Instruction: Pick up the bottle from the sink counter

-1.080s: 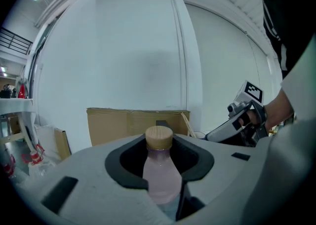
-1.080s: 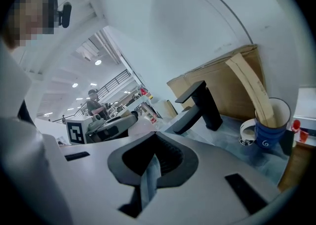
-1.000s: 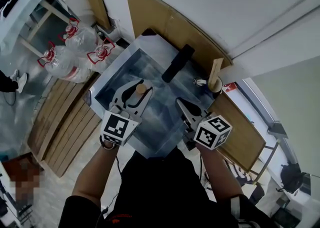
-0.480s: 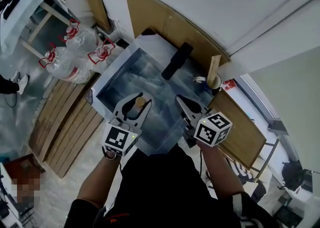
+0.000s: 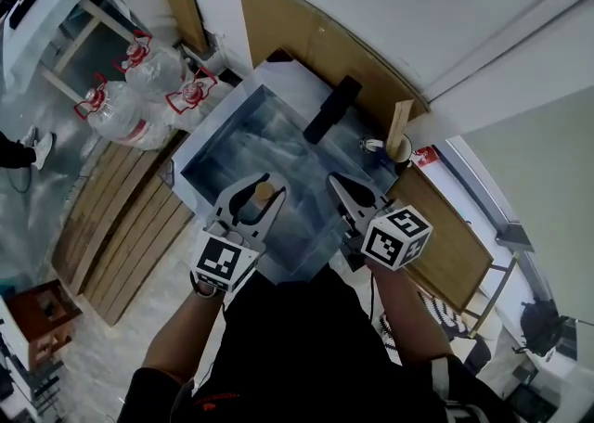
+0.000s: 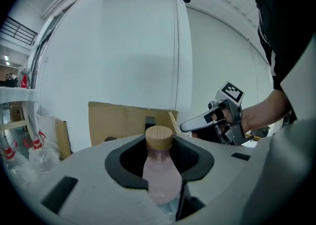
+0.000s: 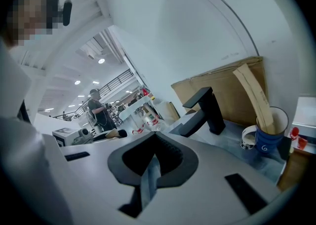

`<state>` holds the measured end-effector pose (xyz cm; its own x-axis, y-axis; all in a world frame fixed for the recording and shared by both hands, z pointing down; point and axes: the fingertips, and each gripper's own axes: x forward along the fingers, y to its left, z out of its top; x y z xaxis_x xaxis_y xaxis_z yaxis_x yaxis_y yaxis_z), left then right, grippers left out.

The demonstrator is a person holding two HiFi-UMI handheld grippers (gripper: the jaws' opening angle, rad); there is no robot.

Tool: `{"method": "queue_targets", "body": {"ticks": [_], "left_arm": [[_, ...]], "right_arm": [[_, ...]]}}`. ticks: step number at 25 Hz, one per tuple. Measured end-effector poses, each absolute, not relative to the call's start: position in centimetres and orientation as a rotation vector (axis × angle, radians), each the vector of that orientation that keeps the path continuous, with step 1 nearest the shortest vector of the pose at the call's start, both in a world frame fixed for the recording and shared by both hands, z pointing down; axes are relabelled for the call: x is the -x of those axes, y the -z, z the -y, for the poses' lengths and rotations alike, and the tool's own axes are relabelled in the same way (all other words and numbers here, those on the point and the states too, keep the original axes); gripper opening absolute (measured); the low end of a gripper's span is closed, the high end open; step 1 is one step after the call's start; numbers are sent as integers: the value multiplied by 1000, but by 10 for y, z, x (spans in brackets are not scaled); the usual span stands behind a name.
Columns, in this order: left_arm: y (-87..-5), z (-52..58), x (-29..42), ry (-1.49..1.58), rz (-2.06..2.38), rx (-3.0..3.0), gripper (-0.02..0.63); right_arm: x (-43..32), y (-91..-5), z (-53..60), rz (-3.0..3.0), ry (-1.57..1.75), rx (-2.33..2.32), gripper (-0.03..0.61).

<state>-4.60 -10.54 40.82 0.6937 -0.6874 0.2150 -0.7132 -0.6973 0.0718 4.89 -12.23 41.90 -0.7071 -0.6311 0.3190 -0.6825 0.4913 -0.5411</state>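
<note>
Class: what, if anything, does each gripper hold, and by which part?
The left gripper holds the bottle by its upper body, just below the wooden cap. The right gripper holds nothing.

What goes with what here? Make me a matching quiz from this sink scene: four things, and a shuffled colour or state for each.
Things:
1. bottle
2. faucet
3. mug
4. right gripper

Descriptions:
A. black
B. shut, nothing between its jaws
C. pink with a tan cap, clamped in the left gripper
D. blue, with a flat tan strip standing in it

Pairs: 1-C, 2-A, 3-D, 4-B
</note>
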Motion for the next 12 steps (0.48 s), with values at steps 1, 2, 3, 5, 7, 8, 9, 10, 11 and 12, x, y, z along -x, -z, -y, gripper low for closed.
{"method": "queue_targets", "body": {"ticks": [1, 2, 3, 5, 7, 8, 9, 10, 11, 12], "left_arm": [[-407, 105, 46, -256, 1146, -2752, 141], [-407, 105, 46, -255, 1145, -2753, 141], [-406, 104, 46, -254, 1144, -2755, 141], [-404, 103, 46, -254, 1144, -2759, 141], [-403, 102, 46, -252, 1144, -2762, 141], [-402, 102, 46, -250, 1144, -2763, 141], [-402, 102, 46, -249, 1145, -2763, 141], [-402, 102, 46, -248, 1146, -2763, 141], [-401, 102, 46, -247, 1147, -2762, 141], [-401, 102, 46, -245, 1148, -2760, 141]], "right_arm": [[-49, -418, 122, 2646, -1010, -1165, 5], [-48, -418, 121, 2647, -1005, -1164, 5], [-48, -418, 120, 2648, -1001, -1162, 5], [-48, -417, 119, 2648, -999, -1162, 5], [-47, -416, 117, 2650, -999, -1161, 5], [-47, -416, 117, 2650, -999, -1161, 5], [-47, -416, 117, 2650, -999, -1160, 5], [-46, -416, 117, 2650, -999, -1158, 5], [-46, -417, 116, 2650, -1000, -1156, 5], [-46, -417, 116, 2650, -1001, -1155, 5]]}}
